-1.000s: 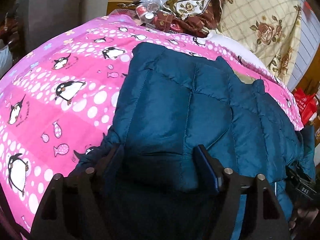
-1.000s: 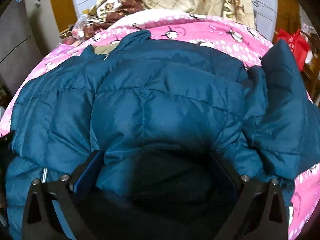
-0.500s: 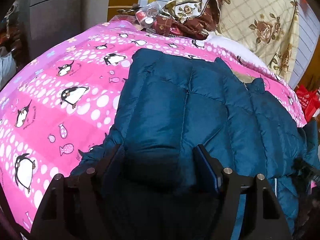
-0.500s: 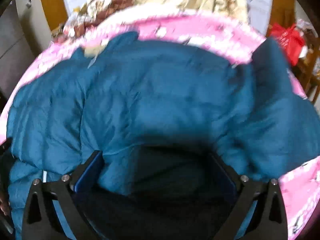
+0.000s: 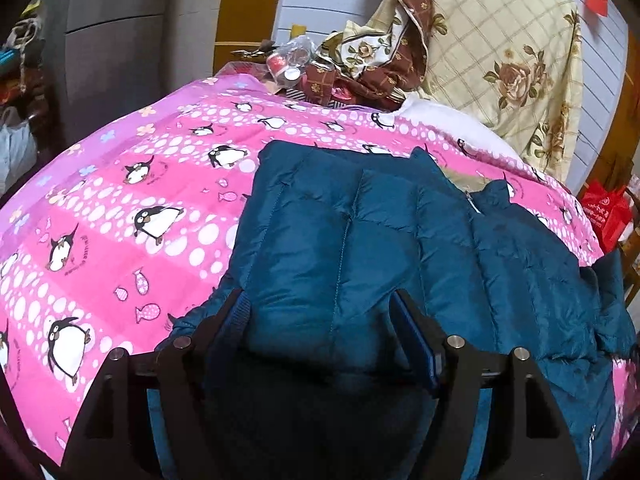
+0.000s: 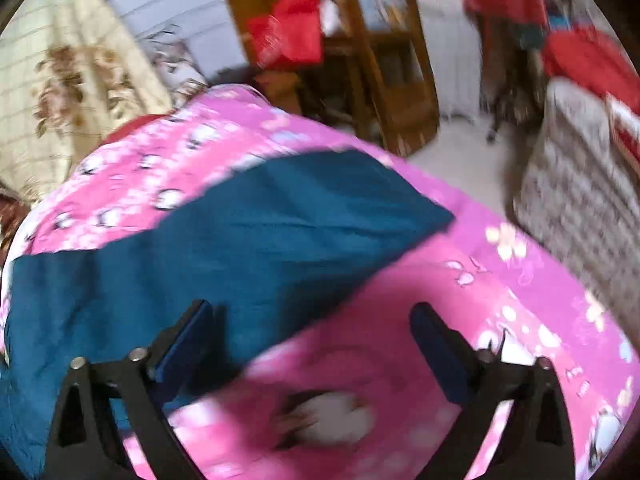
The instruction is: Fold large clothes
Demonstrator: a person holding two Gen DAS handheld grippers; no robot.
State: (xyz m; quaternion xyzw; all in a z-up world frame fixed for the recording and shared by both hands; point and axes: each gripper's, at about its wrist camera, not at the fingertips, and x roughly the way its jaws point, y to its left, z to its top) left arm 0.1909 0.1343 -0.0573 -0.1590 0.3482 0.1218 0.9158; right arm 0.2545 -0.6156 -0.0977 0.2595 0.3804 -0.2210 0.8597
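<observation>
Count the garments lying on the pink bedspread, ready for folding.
1: the blue puffer jacket lies across the pink penguin bedspread, with its near edge inside the left gripper. Anything lying beneath the jacket would be hidden.

No wording is proving readable. Small dark script is curving beside the penguins on the pink bedspread [image 5: 100, 240] at the left of the left wrist view, too tiny to make out. A pale emblem is showing on the red bag [image 5: 606, 210] at the right edge, illegible.
</observation>
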